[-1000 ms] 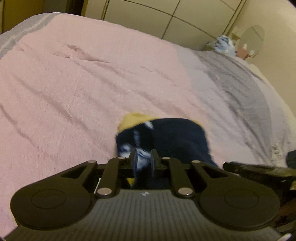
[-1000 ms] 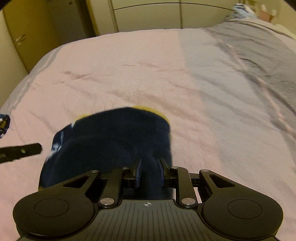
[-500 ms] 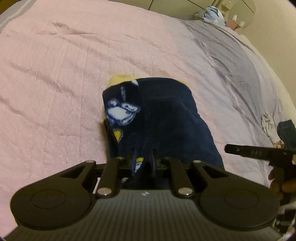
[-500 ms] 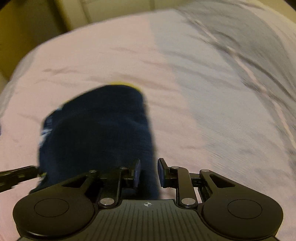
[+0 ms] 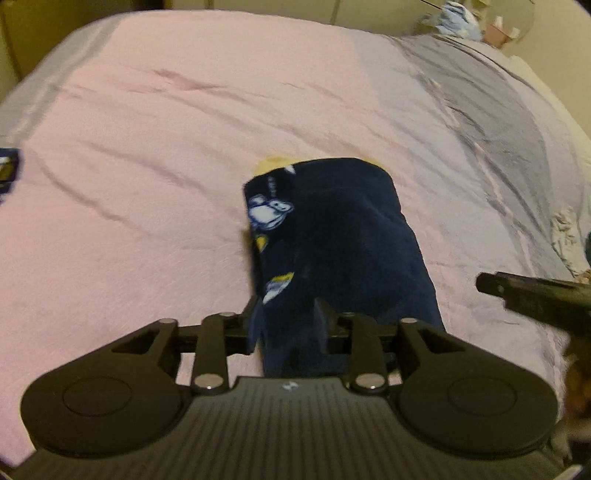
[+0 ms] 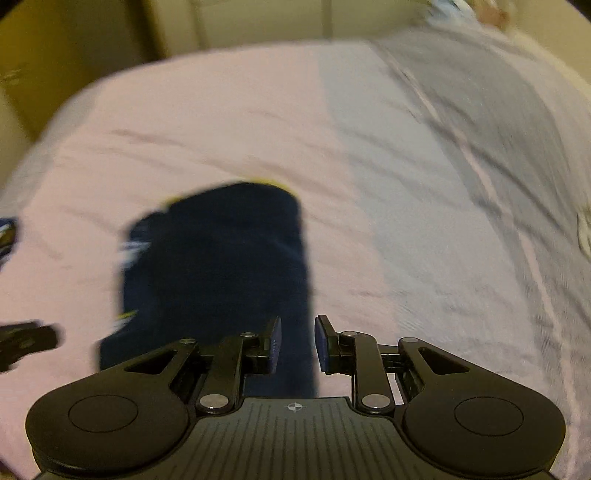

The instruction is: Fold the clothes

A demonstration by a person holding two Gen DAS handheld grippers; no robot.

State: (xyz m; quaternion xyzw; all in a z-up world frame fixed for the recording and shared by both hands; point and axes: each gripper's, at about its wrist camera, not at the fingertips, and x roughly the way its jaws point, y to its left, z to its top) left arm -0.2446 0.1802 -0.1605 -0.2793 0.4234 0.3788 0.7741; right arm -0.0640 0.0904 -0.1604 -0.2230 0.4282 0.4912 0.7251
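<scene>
A folded navy garment (image 5: 340, 229) with white cartoon prints and a yellow edge lies flat on the pink bed cover (image 5: 147, 147). My left gripper (image 5: 288, 325) hovers over its near end. Its jaws are opening, with the cloth showing in the gap and no pad pressing on it. In the right wrist view the same garment (image 6: 221, 258) is blurred. My right gripper (image 6: 297, 343) stands over its near right edge, jaws apart, with cloth and bare cover visible between the pads. The right gripper's tip (image 5: 524, 291) pokes in from the right, and the left gripper's tip (image 6: 26, 339) from the left.
Another navy piece (image 5: 7, 170) lies at the bed's left edge, and a crumpled pale cloth (image 5: 565, 229) on the grey stripe at the right. A bundle of clothes (image 5: 458, 14) sits past the bed's far right corner. Cupboard doors (image 6: 258, 22) stand behind the bed.
Both grippers have lifted and drawn back from the garment. The left jaws have widened off the cloth. The garment, raised a second ago, now lies flat and folded on the cover.
</scene>
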